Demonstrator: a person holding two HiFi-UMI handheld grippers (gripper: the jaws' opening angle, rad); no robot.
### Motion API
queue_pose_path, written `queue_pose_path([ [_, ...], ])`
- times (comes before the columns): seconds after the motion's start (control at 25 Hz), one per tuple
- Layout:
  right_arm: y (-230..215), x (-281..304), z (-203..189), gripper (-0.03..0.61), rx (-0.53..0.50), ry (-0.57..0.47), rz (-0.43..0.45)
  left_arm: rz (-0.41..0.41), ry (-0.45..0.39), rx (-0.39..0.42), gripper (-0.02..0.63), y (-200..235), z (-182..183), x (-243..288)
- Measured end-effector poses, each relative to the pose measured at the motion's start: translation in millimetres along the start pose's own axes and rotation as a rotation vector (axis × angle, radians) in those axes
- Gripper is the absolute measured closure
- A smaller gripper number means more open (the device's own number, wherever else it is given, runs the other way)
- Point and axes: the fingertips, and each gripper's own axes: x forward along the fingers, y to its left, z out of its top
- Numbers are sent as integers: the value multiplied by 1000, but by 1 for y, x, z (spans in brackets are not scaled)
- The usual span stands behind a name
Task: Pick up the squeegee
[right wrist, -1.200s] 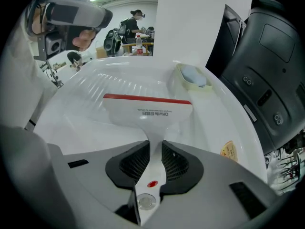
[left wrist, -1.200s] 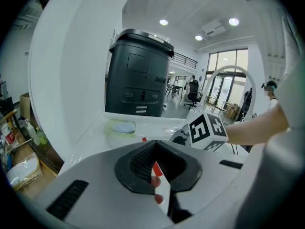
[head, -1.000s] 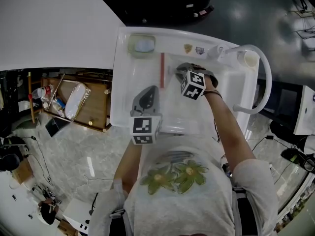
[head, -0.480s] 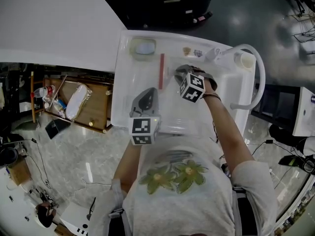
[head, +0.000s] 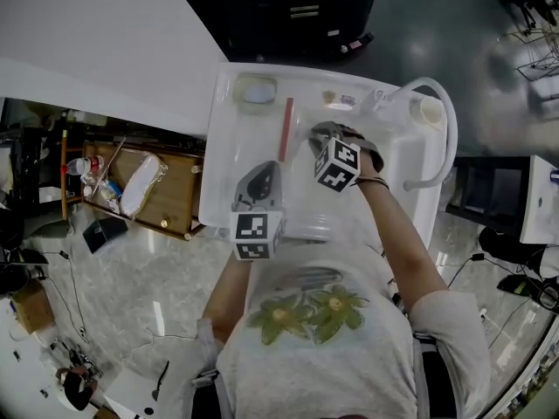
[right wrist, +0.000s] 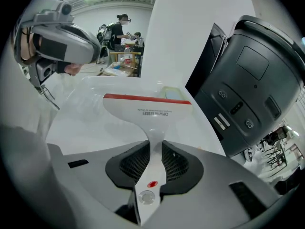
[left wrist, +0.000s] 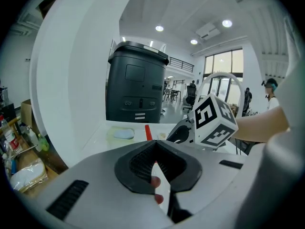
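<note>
Right gripper [right wrist: 153, 162] clamped on squeegee [right wrist: 148, 107] handle; thin hold, head may pivot toward soap dish [right wrist: 174, 94]. Left gripper [left wrist: 155, 165] closed, apparently empty.

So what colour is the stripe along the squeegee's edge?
Red, on a white squeegee. It shows best in the right gripper view.

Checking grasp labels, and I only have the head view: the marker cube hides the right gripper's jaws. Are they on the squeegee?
Observer: Yes. The right gripper view shows the right gripper clamped on the white handle of the squeegee.
Operator: Which way does it point?
Observer: Its red blade lies crosswise at the far end, away from the jaws.
Operator: And the left gripper?
Observer: The left gripper is shut, with nothing between its jaws.
</note>
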Motion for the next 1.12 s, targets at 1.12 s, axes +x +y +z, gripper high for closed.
queue_pose_path([
  [1.12, 11, -92, 36, 492, 231, -136, -142, -10, -54, 26, 604, -31, 6, -45],
])
